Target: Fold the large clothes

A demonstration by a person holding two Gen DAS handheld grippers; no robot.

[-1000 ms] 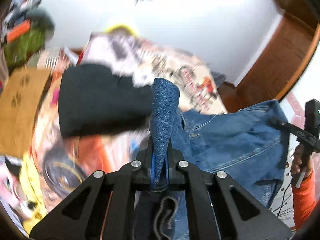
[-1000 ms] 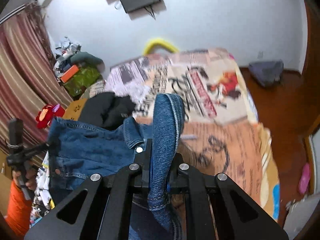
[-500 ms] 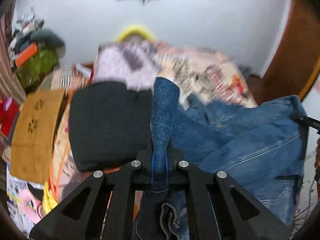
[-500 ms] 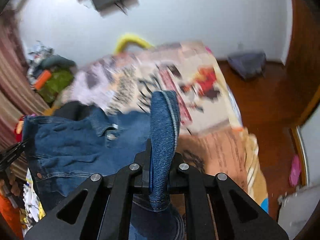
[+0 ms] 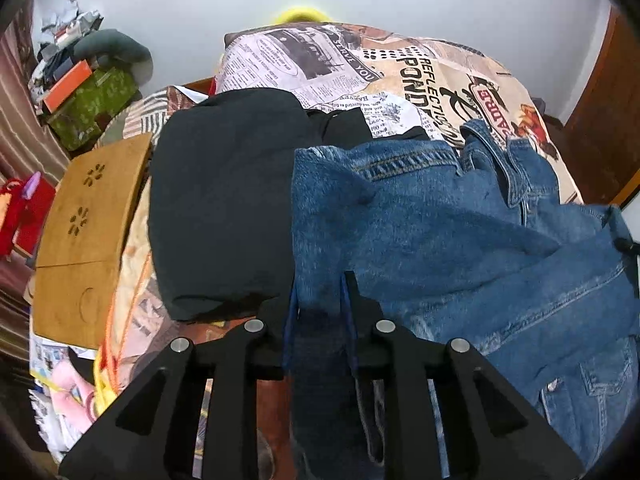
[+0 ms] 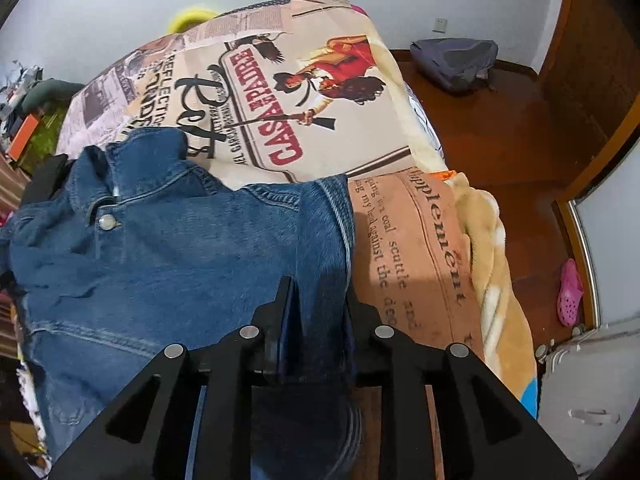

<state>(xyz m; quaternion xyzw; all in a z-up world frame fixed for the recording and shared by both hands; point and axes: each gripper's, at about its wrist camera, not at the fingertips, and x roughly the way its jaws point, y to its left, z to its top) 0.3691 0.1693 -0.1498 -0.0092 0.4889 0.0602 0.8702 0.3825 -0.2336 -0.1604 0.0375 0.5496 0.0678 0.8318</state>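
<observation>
Now both grippers sit low over the bed (image 6: 420, 240), which serves as landmark. Denim jacket (image 5: 460, 232) lies spread across the near half of the bed, on the printed newspaper-style bedspread (image 5: 420, 64), collar toward the far end, button visible near collar in right wrist view. Left gripper (image 5: 320, 292) has a fold of the jacket's left edge running between its fingers; jaws have just been opening, a small gap shows, pads look no longer pressed on the cloth. Right gripper (image 6: 318, 294) same story on the jacket's right edge: denim fold still lies between the fingers, jaws have just been opening, slightly parted, cloth loose. Black garment (image 5: 224, 208) lies on the bed just beside the jacket on its left, touching it. Wooden board (image 5: 84, 232) with cut-out paw marks sits at the bed's left side. Pink clog (image 6: 570, 294) on wooden floor right of the bed, grey bag (image 6: 456, 60) on floor past the bed's far right corner
</observation>
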